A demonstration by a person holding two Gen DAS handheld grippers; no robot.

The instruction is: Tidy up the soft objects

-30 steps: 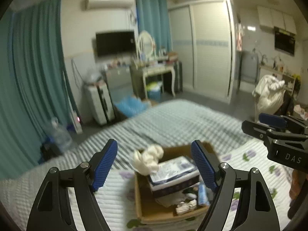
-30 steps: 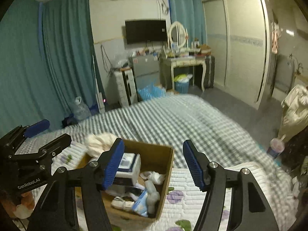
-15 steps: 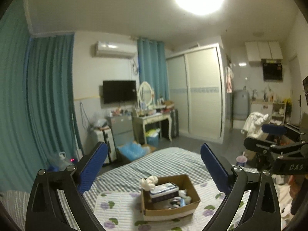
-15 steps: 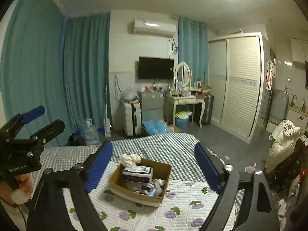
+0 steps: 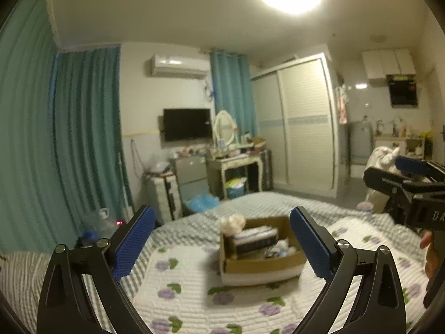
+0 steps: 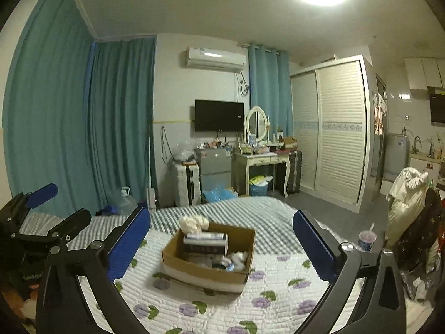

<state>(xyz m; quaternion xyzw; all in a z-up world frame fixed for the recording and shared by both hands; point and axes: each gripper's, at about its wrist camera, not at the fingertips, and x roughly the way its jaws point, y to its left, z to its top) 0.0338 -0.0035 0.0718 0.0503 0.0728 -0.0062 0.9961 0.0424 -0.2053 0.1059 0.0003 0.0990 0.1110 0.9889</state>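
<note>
Both tongs, left [image 5: 221,240] and right [image 6: 222,243], gaping, empty; cardboard box [image 6: 207,271] dead ahead on bed [image 6: 278,300], neither nearer.

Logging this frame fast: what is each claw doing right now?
Left claw: open, holding nothing, above the bed.
Right claw: open, holding nothing, facing the box.

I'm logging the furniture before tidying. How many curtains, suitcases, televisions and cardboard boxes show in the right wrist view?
Teal curtains: 2
Suitcases: 2
Television: 1
Cardboard box on the bed: 1
Total: 6
</note>
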